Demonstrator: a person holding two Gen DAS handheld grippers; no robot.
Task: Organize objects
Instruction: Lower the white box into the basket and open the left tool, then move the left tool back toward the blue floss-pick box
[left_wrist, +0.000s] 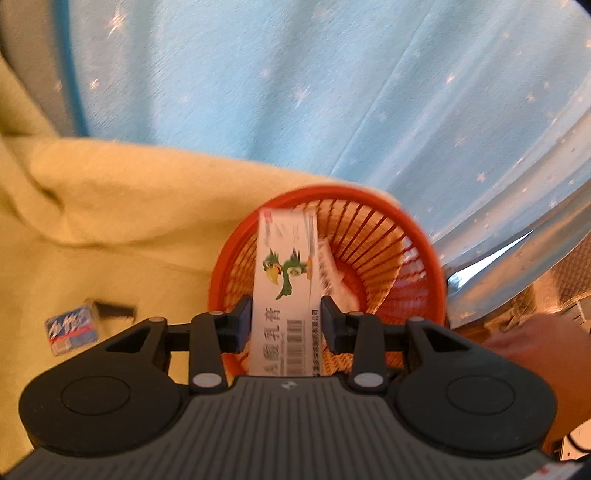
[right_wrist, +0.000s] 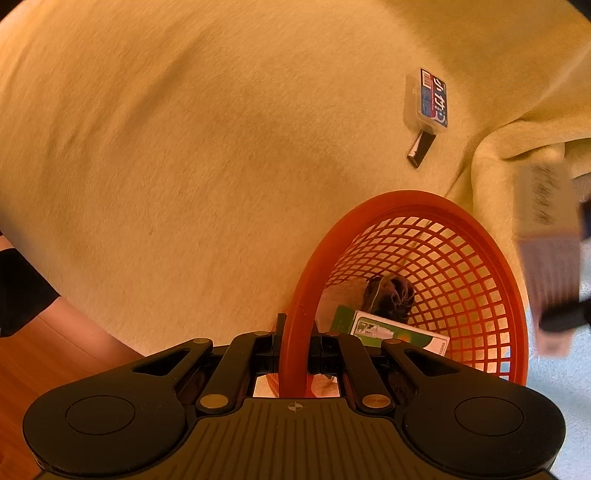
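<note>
My left gripper (left_wrist: 286, 317) is shut on a long white box with a green bird printed on it (left_wrist: 286, 266), held lengthwise over the orange mesh basket (left_wrist: 413, 236). That box appears blurred at the right edge of the right wrist view (right_wrist: 550, 236). My right gripper (right_wrist: 295, 354) is shut on the rim of the orange basket (right_wrist: 491, 258). Inside the basket lie a green-and-white box (right_wrist: 391, 332) and a dark crumpled item (right_wrist: 391, 293). A small blue box (left_wrist: 72, 328) (right_wrist: 430, 98) and a black stick (left_wrist: 114, 308) (right_wrist: 421, 149) lie on the yellow blanket.
The yellow blanket (right_wrist: 207, 147) covers the surface and folds up at the left (left_wrist: 110, 195). A light blue star-patterned curtain (left_wrist: 295, 81) hangs behind the basket. A hand (left_wrist: 532, 350) shows at the right. Wooden floor (right_wrist: 44, 369) lies at the lower left.
</note>
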